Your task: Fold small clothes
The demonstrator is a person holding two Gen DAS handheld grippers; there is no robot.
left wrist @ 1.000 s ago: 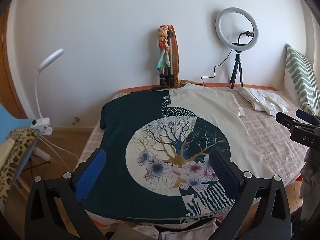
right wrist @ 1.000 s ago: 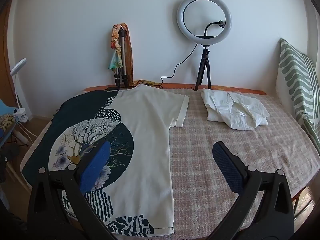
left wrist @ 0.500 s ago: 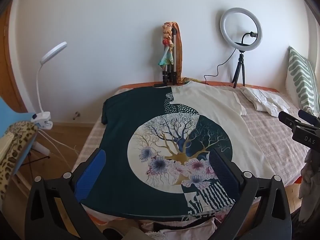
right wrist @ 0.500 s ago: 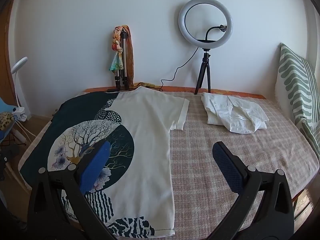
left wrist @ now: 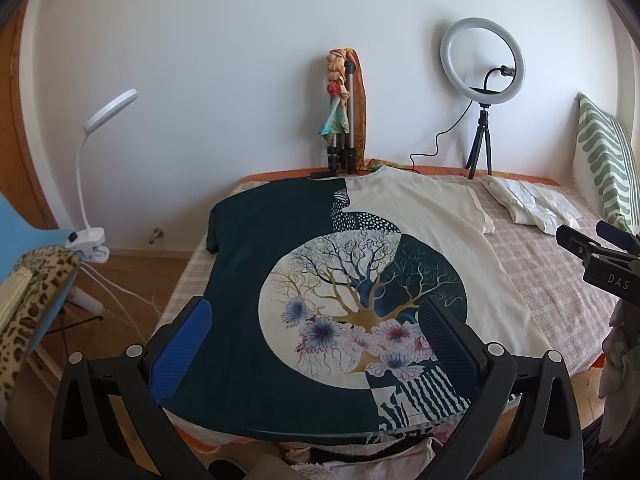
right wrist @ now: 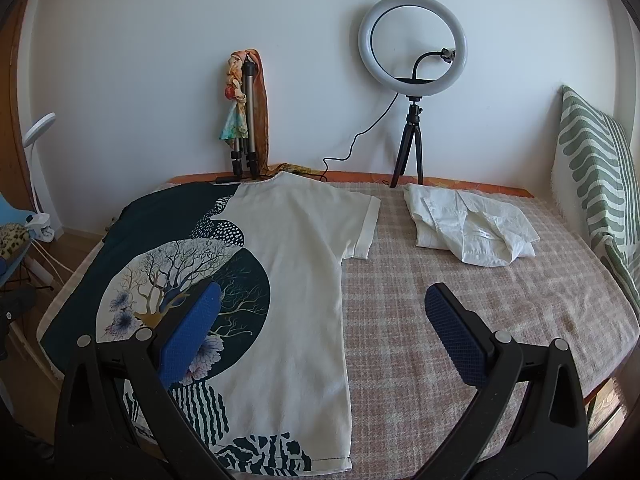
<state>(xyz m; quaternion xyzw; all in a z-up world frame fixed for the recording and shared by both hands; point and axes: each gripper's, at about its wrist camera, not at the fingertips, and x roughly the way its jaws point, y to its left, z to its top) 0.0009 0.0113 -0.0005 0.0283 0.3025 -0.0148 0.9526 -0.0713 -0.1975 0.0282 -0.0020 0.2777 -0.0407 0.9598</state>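
Note:
A T-shirt [left wrist: 320,264], half dark green and half cream with a tree print in a circle, lies spread flat on the bed, neck toward the wall; it also shows in the right wrist view [right wrist: 296,264]. My left gripper [left wrist: 316,340] is open and empty, held above the shirt's near hem. My right gripper [right wrist: 320,332] is open and empty, above the shirt's cream side and the checked bedcover [right wrist: 480,300]. The right gripper also shows at the right edge of the left wrist view [left wrist: 600,252].
A crumpled white garment [right wrist: 468,232] lies at the back right of the bed. A ring light on a tripod [right wrist: 412,80] and a second tripod with scarves [right wrist: 244,120] stand by the wall. A striped pillow [right wrist: 592,168] leans at right. A clip lamp [left wrist: 96,184] and chair are left.
Both grippers have drifted slightly; the view has shifted a little, with the shirt sitting lower and further right in the left view. Both stay open and empty. The shirt has not moved.

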